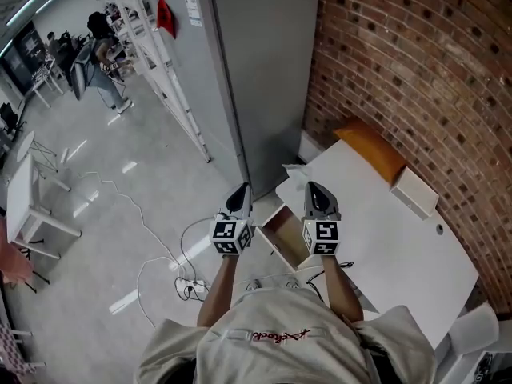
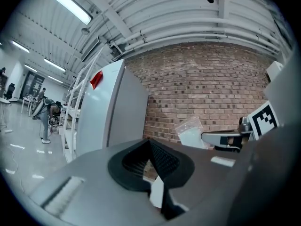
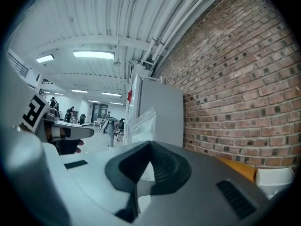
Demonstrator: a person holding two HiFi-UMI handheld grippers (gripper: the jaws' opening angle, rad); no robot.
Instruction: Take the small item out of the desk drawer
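The desk drawer (image 1: 284, 235) stands pulled open from the white desk (image 1: 376, 230), and its wooden inside shows between my two grippers. No small item can be seen in it. My left gripper (image 1: 241, 190) is held just left of the drawer and my right gripper (image 1: 314, 189) just right of it, above the desk's near corner; both point away from me. In the left gripper view the left gripper (image 2: 150, 146) has its jaws closed to a point with nothing between them. The right gripper (image 3: 150, 148) looks the same, shut and empty.
A clear plastic bag (image 1: 297, 171) lies on the desk's far corner. An orange pad (image 1: 373, 147) and a white box (image 1: 414, 192) sit along the brick wall (image 1: 416, 62). A tall grey cabinet (image 1: 260, 70) stands beyond the desk. Cables (image 1: 172, 272) trail on the floor at left.
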